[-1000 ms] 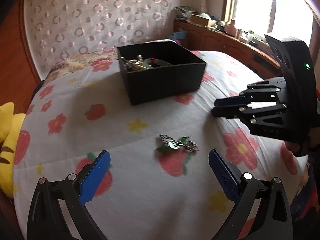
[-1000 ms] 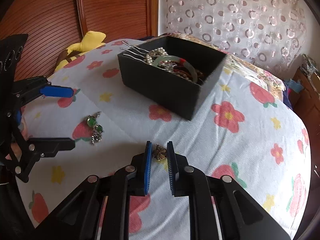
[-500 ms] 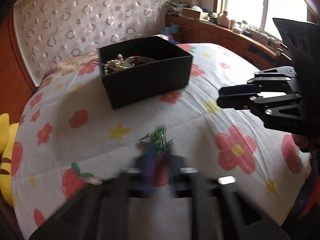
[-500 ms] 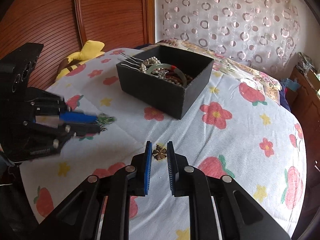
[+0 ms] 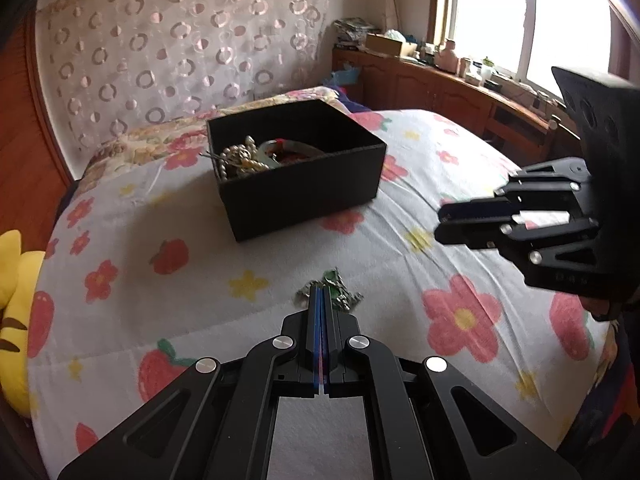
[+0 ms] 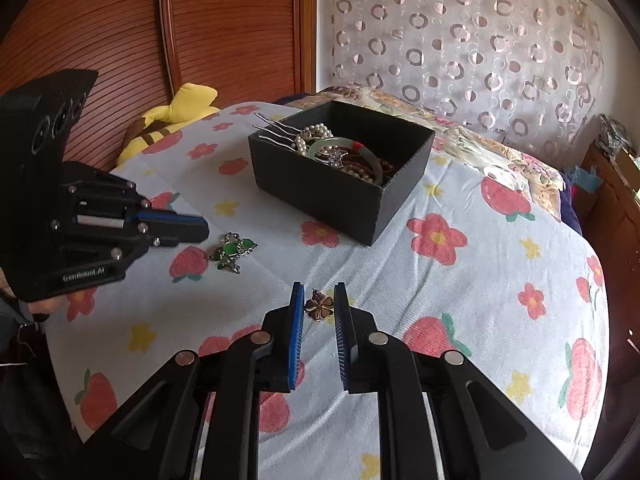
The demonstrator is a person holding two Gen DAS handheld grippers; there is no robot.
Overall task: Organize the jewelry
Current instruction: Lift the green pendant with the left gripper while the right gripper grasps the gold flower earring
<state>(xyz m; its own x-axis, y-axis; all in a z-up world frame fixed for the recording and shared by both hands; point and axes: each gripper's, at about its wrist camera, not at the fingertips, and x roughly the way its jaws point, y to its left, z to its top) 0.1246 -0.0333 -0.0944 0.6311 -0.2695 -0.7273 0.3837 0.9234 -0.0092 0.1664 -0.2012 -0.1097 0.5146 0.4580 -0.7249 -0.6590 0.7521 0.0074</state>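
A black box [image 5: 304, 196] [image 6: 320, 196] holding pearls, a jade bangle and hairpins stands on the flowered bed sheet. A green and silver jewelry piece [image 5: 335, 278] [image 6: 232, 250] lies on the sheet. My left gripper [image 5: 321, 290] [image 6: 204, 230] is shut with its tips at the near edge of that piece. The right wrist view shows the piece just past the tips, and no frame shows a pinch. My right gripper [image 6: 318, 292] [image 5: 442, 222] is shut on a small brown clover pendant [image 6: 319, 307], which sits upright between the blue pads.
A yellow plush toy [image 5: 16, 320] [image 6: 172, 120] lies at the bed's edge by the wooden headboard [image 6: 120, 40]. A patterned curtain hangs behind the box. A cluttered wooden sideboard [image 5: 440, 80] runs under the window, beyond the bed's far side.
My left jaws went from wide open to shut at the green jewelry piece, and the gripper drew in towards it. The right gripper kept the clover pendant between its pads.
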